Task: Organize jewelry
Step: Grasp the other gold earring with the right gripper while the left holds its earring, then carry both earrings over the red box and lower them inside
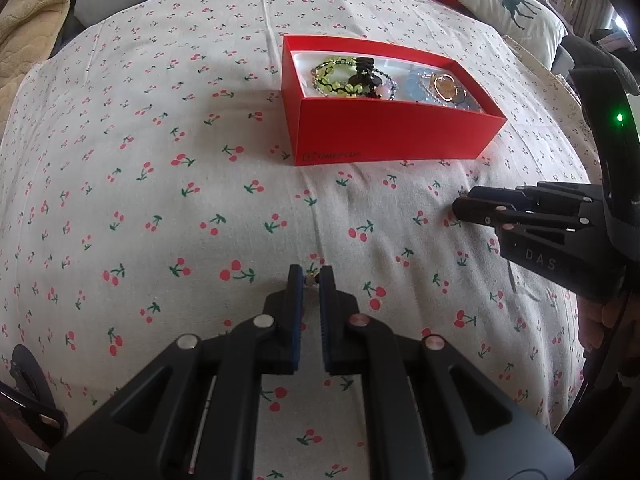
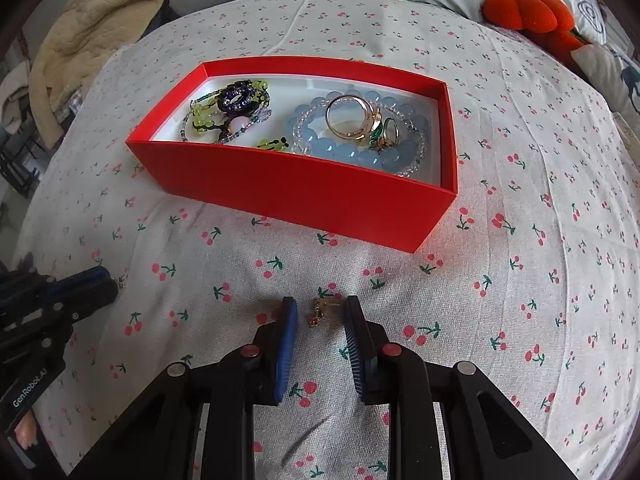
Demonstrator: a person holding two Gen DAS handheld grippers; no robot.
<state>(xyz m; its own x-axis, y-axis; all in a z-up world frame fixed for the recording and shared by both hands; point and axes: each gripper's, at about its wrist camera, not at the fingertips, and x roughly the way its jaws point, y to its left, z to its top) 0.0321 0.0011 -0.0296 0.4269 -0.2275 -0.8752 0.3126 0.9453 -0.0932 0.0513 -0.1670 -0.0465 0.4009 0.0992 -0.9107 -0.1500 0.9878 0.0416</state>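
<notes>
Right gripper point(image 2: 320, 312), jaws spread around a small gold earring point(image 2: 319, 310) on the cherry-print sheet point(image 2: 520, 240), near the red box point(image 2: 300, 196); left gripper point(image 1: 310, 278) pinches another tiny piece point(image 1: 310, 279). Soft fabric could bunch and the earring slip aside.

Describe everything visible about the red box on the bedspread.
The red box is a lidless rectangular cardboard carton, white inside, with faint OnePlus lettering on one long side. It sits flat, open side up, on the cherry-print cloth, holding beaded bracelets, gold rings and a dark clip. Nothing else touches it.

gold earring point(image 2: 320, 309) on sheet nr red box point(image 2: 304, 196)
</notes>
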